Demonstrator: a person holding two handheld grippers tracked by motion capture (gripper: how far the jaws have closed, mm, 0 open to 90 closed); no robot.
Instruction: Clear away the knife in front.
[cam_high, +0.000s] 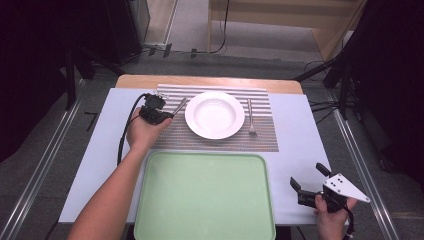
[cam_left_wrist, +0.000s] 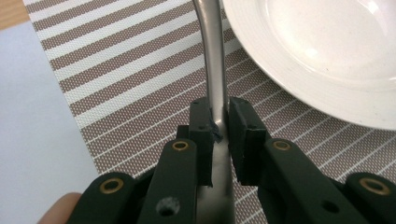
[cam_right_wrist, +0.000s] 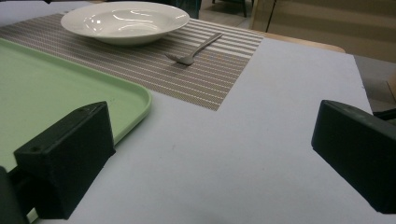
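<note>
My left gripper (cam_left_wrist: 215, 122) is clamped on the utensil handle (cam_left_wrist: 214, 56) at the placemat's (cam_high: 220, 140) left edge, beside the plate (cam_high: 215, 114). Right gripper (cam_high: 309, 176) idles agape. Next: lift clear, without clipping the plate rim.

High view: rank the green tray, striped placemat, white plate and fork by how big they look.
1. green tray, though it lies nearest the camera
2. striped placemat, partly covered
3. white plate
4. fork, plainly smallest
</note>
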